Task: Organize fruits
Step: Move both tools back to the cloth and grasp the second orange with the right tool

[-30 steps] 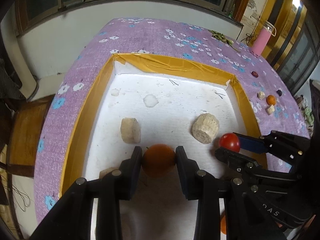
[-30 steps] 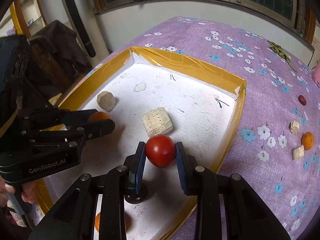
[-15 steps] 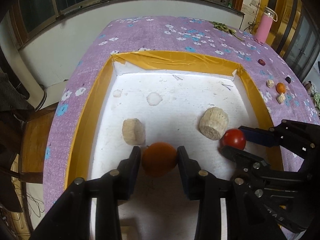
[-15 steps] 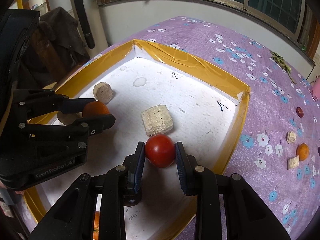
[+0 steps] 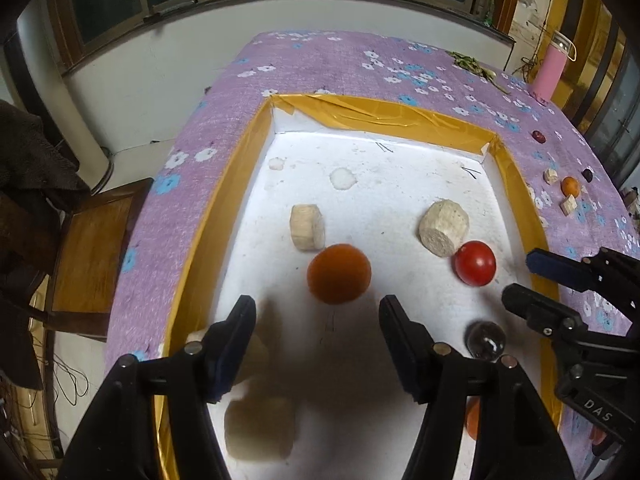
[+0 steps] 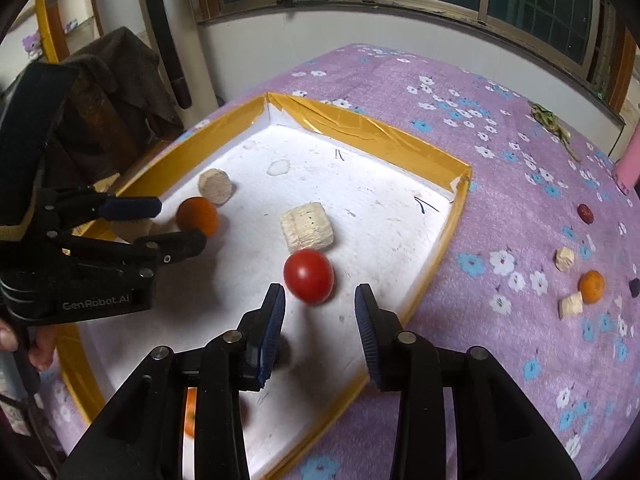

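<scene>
A shallow white foam tray (image 5: 400,184) with glossy yellow-taped walls sits on a bench under purple flowered cloth (image 6: 500,168). The left gripper (image 5: 318,312) is opening, its jaws well apart and clear of the round matte orange (image 5: 339,274) just ahead on the tray floor. The right gripper (image 6: 320,300) is opening too, the smooth red tomato (image 6: 308,276) loose beyond its ribbed blue pads. Two pale, rough faceted blocks (image 5: 307,227) (image 5: 443,227) lie behind the fruit. A dark glossy ball (image 5: 485,340) is half hidden by a finger.
</scene>
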Action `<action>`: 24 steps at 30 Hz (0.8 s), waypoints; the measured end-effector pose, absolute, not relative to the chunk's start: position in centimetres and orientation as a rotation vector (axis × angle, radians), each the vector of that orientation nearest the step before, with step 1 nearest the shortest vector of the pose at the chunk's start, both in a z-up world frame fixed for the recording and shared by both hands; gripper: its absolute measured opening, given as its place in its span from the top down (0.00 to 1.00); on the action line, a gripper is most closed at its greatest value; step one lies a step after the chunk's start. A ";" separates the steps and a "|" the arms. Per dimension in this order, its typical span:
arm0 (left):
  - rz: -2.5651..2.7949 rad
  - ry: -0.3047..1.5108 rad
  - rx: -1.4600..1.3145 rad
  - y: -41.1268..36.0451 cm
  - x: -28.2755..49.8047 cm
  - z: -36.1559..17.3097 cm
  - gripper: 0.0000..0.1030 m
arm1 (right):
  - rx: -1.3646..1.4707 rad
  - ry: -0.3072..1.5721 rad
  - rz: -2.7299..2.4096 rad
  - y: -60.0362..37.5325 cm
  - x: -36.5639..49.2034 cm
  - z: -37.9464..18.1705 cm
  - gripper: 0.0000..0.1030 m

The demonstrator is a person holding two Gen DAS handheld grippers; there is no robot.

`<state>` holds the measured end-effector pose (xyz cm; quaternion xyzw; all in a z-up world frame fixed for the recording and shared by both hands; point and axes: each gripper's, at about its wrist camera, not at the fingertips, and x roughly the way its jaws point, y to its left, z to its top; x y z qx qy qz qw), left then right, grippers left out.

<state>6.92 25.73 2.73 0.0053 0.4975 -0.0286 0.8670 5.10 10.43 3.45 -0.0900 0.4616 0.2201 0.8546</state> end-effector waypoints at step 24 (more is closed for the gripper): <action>-0.042 0.952 0.062 17.9 2.7 6.4 0.16 | -0.021 0.996 0.400 -1.4 0.2 4.6 0.64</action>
